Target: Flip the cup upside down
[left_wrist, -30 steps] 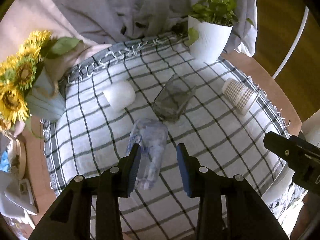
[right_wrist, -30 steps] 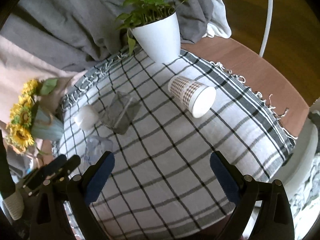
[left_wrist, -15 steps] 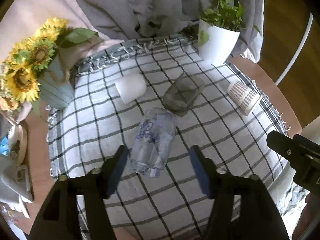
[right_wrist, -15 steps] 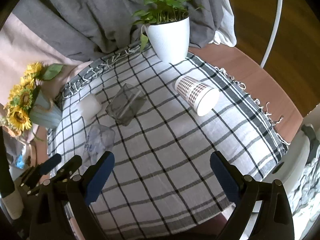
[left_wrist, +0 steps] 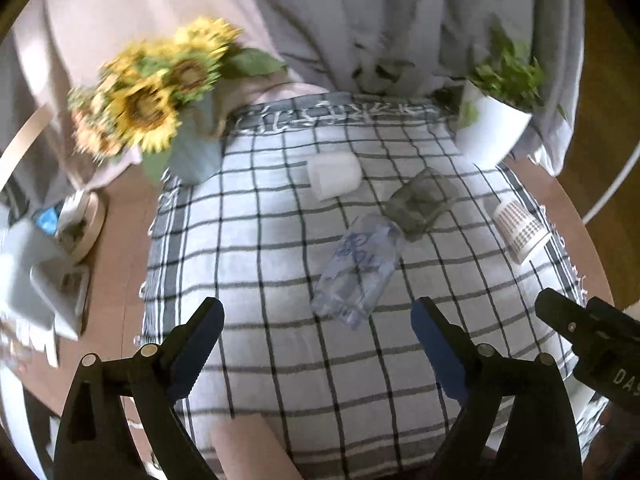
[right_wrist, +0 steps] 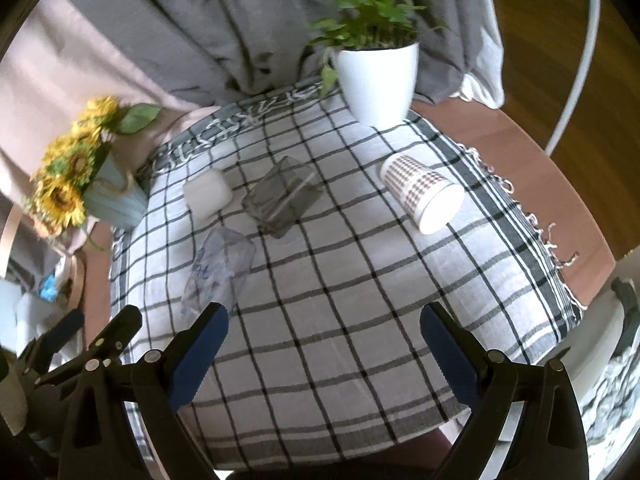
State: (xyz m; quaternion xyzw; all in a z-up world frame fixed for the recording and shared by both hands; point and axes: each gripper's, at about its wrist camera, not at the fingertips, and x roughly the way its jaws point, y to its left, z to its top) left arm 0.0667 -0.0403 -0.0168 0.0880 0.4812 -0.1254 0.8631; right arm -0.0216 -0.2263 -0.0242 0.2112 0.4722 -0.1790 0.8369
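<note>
Four cups lie on their sides on the counter (right_wrist: 520, 148): the clear cup (right_wrist: 218, 270) nearest the front edge, glass cup (right_wrist: 282, 196) behind it, plain cup (right_wrist: 208, 196) leftward, patterned cup (right_wrist: 424, 194) near the right edge.

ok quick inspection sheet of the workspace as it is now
surface: checked cloth over a wooden table
job's things: clear cup, white cup, grey glass and patterned cup, all on their sides
clutter: sunflower vase, plant pot
grippers: left tongs and right tongs open, holding nothing
cables: nothing seen
surroundings: grey drapes behind
</note>
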